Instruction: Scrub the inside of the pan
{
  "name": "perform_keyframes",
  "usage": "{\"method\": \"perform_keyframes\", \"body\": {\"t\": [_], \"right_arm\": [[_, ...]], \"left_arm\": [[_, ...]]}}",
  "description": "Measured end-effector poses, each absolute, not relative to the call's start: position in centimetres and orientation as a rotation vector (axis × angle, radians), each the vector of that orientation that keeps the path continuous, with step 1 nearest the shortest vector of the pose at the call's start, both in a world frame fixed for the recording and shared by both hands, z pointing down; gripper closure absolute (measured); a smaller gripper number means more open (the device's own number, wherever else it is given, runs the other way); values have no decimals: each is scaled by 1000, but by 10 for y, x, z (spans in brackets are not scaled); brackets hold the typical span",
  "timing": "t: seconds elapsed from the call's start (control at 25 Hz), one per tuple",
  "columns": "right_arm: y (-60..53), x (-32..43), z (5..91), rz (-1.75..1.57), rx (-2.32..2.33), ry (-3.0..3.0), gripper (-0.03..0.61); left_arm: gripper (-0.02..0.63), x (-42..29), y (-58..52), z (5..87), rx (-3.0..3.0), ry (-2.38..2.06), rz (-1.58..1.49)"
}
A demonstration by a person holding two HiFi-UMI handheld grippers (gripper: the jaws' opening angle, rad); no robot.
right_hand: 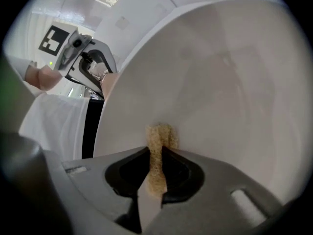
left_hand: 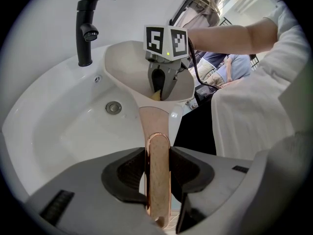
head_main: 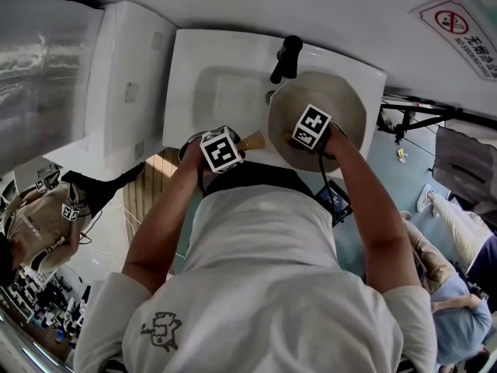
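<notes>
Sideways, pan [head_main: 345, 99] handle toward left tool [left_hand: 157, 166]

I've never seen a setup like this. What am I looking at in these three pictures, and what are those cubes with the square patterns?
A person stands at a white sink with a black faucet, holding a clamp-like tool in each hand; the marker cubes are part of the tools. One picture comes from a camera on the person's head, looking down; the other two from cameras riding on each tool. The left tool grips the handle of a beige pan over the sink. The right tool pinches a small yellowish scrub pad against the pan's inside.
</notes>
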State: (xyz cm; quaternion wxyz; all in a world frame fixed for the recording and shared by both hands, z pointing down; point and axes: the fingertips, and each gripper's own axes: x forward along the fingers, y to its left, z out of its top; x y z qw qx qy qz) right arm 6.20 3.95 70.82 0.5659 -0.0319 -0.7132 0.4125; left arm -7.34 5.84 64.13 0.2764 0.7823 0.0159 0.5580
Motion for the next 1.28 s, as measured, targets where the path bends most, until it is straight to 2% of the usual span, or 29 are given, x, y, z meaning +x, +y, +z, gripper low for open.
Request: {"method": "perform_keyframes", "body": {"t": [0.36, 0.84, 1.08, 1.28], "right_arm": [[68, 126, 709, 851, -194, -1379, 512], [25, 206, 731, 435, -154, -1111, 509], [-30, 217, 731, 214, 20, -1082, 509], [-78, 197, 732, 71, 192, -1220, 511]], "left_arm": [[457, -73, 51, 643, 2116, 16, 1551], [457, -68, 58, 642, 2094, 45, 1528], [457, -66, 58, 641, 2092, 57, 1534], [457, -66, 57, 641, 2091, 56, 1543]]}}
